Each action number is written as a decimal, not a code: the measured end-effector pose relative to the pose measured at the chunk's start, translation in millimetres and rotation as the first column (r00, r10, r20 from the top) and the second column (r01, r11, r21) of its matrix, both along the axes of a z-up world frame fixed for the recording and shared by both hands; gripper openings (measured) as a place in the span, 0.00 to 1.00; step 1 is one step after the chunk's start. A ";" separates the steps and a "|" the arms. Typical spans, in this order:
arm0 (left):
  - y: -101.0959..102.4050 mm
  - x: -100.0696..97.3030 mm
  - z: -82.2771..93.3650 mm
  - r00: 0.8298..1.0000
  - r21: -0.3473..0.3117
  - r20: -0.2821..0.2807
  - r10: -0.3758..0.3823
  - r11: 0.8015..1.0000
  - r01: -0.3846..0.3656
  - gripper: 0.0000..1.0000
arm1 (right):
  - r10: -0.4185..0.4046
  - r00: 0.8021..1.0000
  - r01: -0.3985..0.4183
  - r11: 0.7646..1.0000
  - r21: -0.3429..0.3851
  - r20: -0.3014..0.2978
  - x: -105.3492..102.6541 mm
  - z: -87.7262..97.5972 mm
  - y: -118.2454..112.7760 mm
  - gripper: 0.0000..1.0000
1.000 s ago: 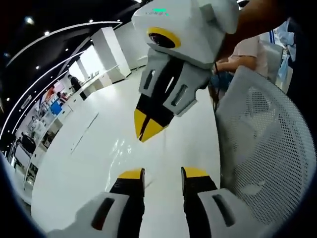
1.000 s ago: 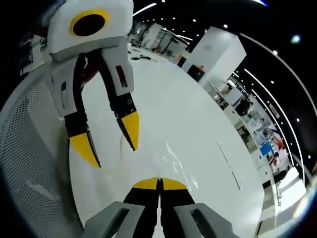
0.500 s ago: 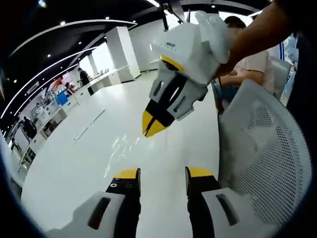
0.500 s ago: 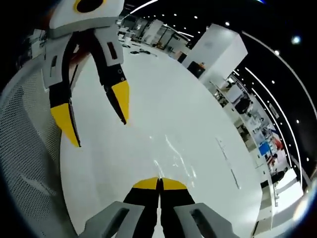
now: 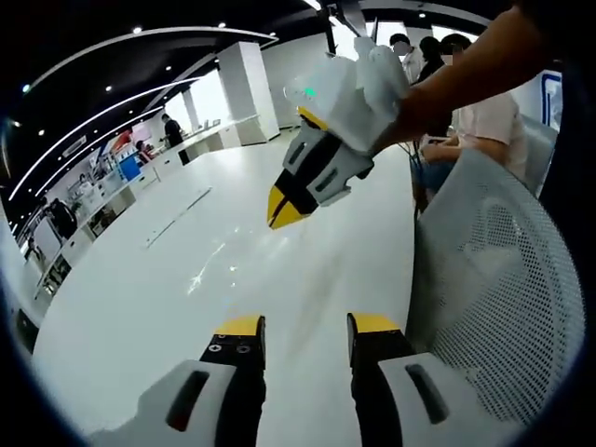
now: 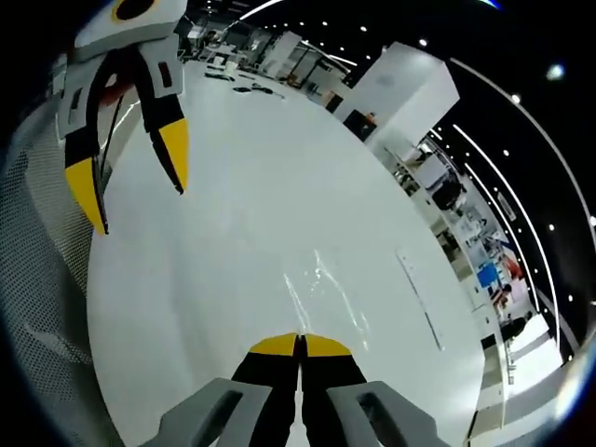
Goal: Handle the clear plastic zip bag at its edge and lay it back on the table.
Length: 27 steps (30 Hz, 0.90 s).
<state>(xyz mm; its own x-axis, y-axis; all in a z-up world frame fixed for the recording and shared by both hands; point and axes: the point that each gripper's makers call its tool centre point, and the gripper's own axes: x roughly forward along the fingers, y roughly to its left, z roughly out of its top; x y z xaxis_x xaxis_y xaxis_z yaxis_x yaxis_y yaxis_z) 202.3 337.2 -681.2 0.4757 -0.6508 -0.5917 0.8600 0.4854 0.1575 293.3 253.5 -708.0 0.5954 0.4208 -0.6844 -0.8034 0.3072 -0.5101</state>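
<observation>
In the left gripper view the left gripper [image 5: 298, 337] hangs over the white table [image 5: 140, 307] with its two yellow-tipped jaws spread apart and nothing between them. The clear plastic zip bag [image 5: 216, 268] lies flat on the table ahead of it, showing mostly as glossy streaks on the white surface. Above the bag the right gripper [image 5: 284, 207] hangs in the air, held by a person's hand [image 5: 391, 79], its yellow tips pressed together; it stands clear of the table. A white mesh chair back [image 5: 494, 289] rises at the table's right edge. In the right gripper view the right gripper [image 6: 300, 345] has its jaws clenched tip to tip, with nothing visibly pinched between them, and the bag [image 6: 321, 293] lies on the table [image 6: 242, 186] just beyond the tips, its creases catching the light. The left gripper [image 6: 135, 172] hangs at upper left, jaws released and wide, well apart from the bag
</observation>
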 end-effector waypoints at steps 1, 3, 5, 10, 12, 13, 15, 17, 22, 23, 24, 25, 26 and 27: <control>0.1 -0.1 -0.2 1.000 0.000 -0.001 0.002 1.000 -0.002 0.32 | 0.000 1.000 0.000 1.000 -0.001 -0.001 0.7 -1.1 -0.6 0.00; 0.1 -1.1 -0.3 1.000 -0.001 -0.001 0.007 1.000 -0.007 0.32 | -0.004 1.000 0.004 1.000 0.000 -0.008 0.8 -2.6 -2.1 0.00; 0.0 -2.0 0.1 1.000 0.001 0.000 0.013 1.000 -0.013 0.32 | -0.009 1.000 0.009 1.000 0.004 -0.010 0.4 -2.7 -2.9 0.00; 0.4 -1.8 0.1 1.000 -0.003 -0.003 0.031 1.000 -0.031 0.31 | -0.027 1.000 0.027 1.000 0.007 -0.008 4.9 -4.9 -5.0 0.00; 0.4 -2.1 -0.5 0.999 -0.003 -0.005 0.036 0.999 -0.036 0.31 | -0.039 0.999 0.039 0.999 0.010 -0.007 8.8 -5.9 -5.4 0.00; 0.3 -2.2 -0.7 0.999 -0.002 -0.005 0.039 0.999 -0.039 0.31 | -0.041 0.999 0.041 0.999 0.009 -0.005 9.4 -6.0 -5.7 0.00; 0.5 -2.0 -1.8 0.999 -0.001 -0.007 0.044 0.999 -0.044 0.31 | -0.047 0.999 0.047 0.999 0.011 -0.003 13.3 -6.2 -7.4 0.00; 0.2 -2.0 -2.4 0.999 -0.003 -0.010 0.050 0.999 -0.050 0.31 | -0.048 0.999 0.049 0.999 0.015 -0.008 12.6 -5.7 -7.4 0.00; -1.0 -2.7 -2.6 0.998 -0.001 -0.011 0.056 0.998 -0.056 0.30 | -0.049 0.998 0.049 0.998 0.026 -0.033 18.6 -9.8 -7.5 0.00; -1.1 -2.7 -2.3 0.998 0.001 -0.011 0.058 0.998 -0.058 0.30 | -0.044 0.999 0.045 0.999 0.017 -0.026 18.9 -10.5 -7.8 0.00; -1.1 -2.4 -1.6 0.998 0.001 -0.010 0.060 0.998 -0.060 0.30 | -0.043 0.999 0.043 0.999 0.016 -0.027 20.6 -11.7 -8.0 0.00; -0.7 -1.6 -1.3 0.998 0.000 -0.009 0.062 0.998 -0.062 0.30 | -0.044 0.998 0.045 0.999 0.016 -0.036 21.5 -13.2 -8.1 0.00; 0.1 -0.3 -1.2 0.998 -0.001 -0.007 0.064 0.998 -0.064 0.30 | -0.050 0.998 0.050 0.999 0.007 -0.047 23.0 -16.0 -9.3 0.00; 0.2 -0.2 -0.9 0.998 0.000 -0.007 0.066 0.998 -0.066 0.30 | -0.051 0.998 0.051 0.999 0.003 -0.047 24.0 -17.1 -10.1 0.00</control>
